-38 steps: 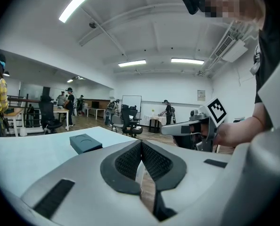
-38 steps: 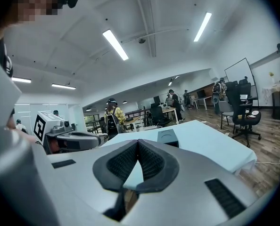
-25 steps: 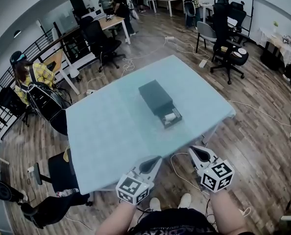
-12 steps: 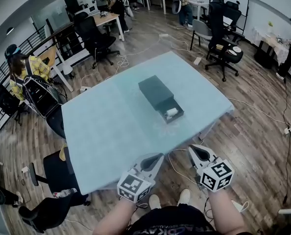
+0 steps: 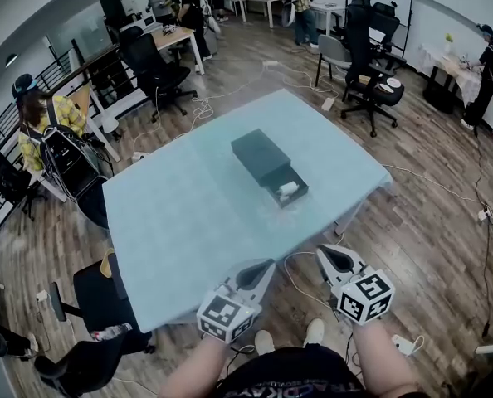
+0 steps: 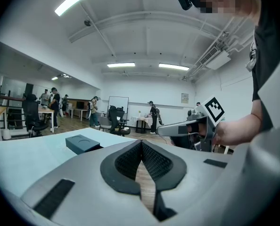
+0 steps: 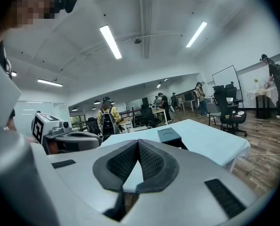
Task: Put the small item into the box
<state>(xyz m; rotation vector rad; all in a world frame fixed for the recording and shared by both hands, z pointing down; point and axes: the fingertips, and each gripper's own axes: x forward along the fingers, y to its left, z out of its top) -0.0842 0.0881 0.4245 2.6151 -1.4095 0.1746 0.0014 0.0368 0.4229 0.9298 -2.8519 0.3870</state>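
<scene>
A dark box [image 5: 261,157] lies mid-table on the pale blue table [image 5: 180,222], with its drawer pulled out toward me. A small white item [image 5: 287,189] lies in the drawer. My left gripper [image 5: 261,270] and right gripper [image 5: 329,257] hover side by side off the table's near edge, close to my body. Both are shut with nothing between the jaws. In the left gripper view the box [image 6: 82,143] shows far left beyond the gripper [image 6: 141,144]. In the right gripper view the box [image 7: 170,136] sits just beyond the gripper [image 7: 138,143].
A black chair [image 5: 97,293] stands at the table's near left corner. Office chairs [image 5: 371,85] and desks stand beyond the table. Cables [image 5: 313,73] trail over the wood floor. A seated person in a yellow shirt [image 5: 43,118] is at the left, and several people stand at the far end.
The head view has shifted a little, so the table and box sit slightly higher and further left. Both grippers stay shut in the same place.
</scene>
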